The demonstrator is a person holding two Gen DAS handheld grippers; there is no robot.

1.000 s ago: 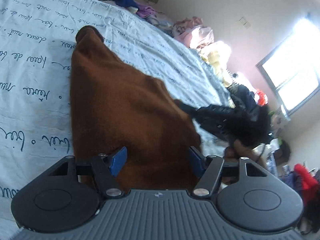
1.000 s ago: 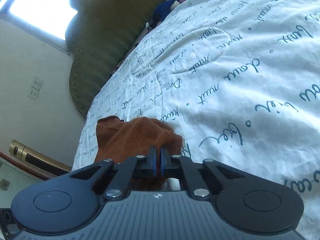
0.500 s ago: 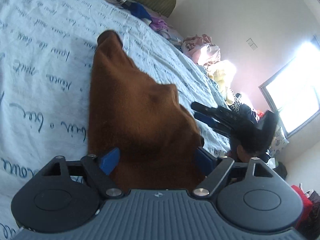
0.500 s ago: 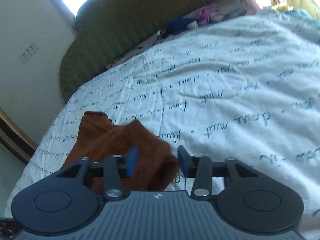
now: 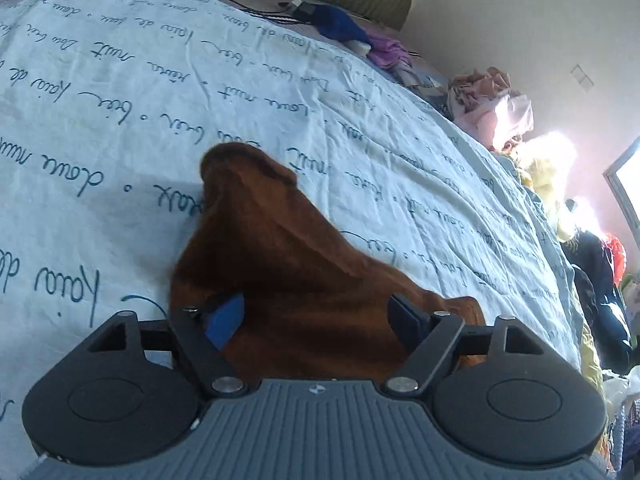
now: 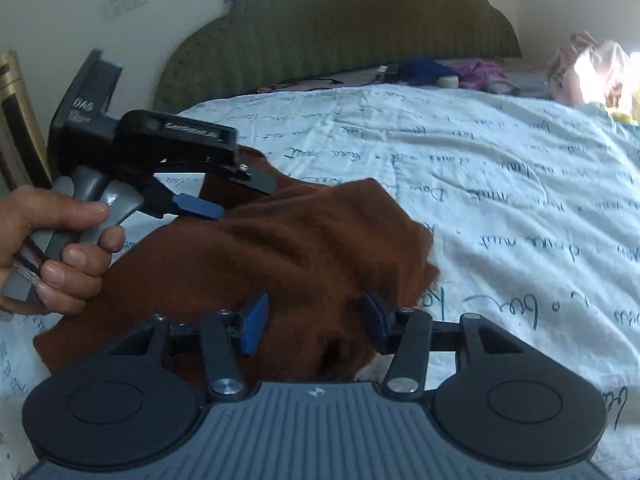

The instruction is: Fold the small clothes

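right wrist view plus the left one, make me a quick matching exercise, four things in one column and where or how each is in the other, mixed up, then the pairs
Things:
1. brown garment
2. right gripper
3. headboard
4. blue cloth

Place or state:
A. green, upright at the head of the bed
B. open, fingers on either side of a fold of brown fabric
C. far end of the bed, beside purple fabric
D. rumpled on the white bedspread printed with script

Pairs: 1-D, 2-B, 3-A, 4-C
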